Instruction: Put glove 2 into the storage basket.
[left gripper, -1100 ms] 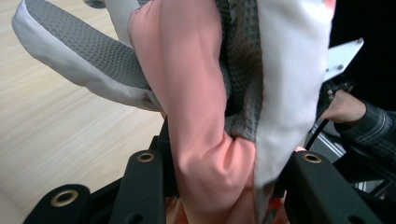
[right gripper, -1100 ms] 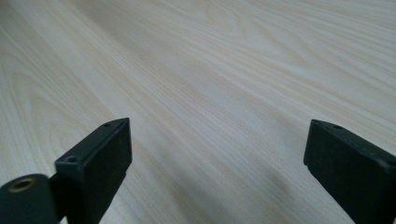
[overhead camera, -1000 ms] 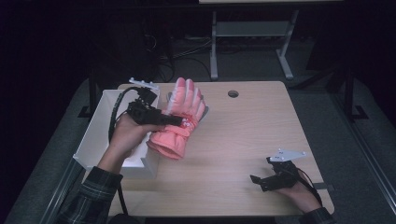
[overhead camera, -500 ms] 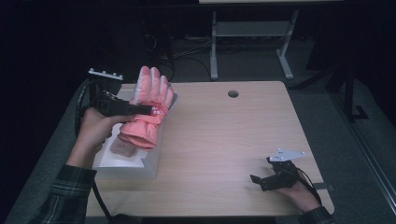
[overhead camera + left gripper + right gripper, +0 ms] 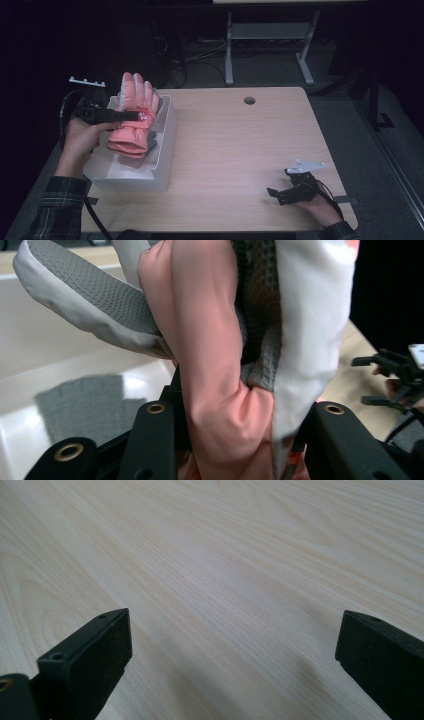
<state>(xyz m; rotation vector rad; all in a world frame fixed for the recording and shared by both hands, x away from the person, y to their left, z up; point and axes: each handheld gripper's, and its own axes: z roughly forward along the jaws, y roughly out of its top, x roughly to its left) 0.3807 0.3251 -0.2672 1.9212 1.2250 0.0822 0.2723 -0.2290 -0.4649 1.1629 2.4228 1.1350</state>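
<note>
Left gripper (image 5: 131,116) fingers clamp the pink ski glove (image 5: 134,117) over the white bin (image 5: 162,150) (right gripper's (image 5: 278,192) fingers spread wide, empty, on the worktop (image 5: 240,145)).

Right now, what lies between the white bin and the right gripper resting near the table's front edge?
Nothing: in the high view, only bare wooden table separates the white bin from the right gripper. The pink glove hangs over the bin, clamped in the left gripper.

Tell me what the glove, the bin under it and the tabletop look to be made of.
Glove: soft padded fabric, matte pink shell that puckers where the left gripper squeezes it, with grey textured, grippy-looking palm patches.
Bin: smooth white plastic by its look, faintly glossy inner walls.
Tabletop: pale wood grain, probably laminate or veneer, satin finish.
</note>
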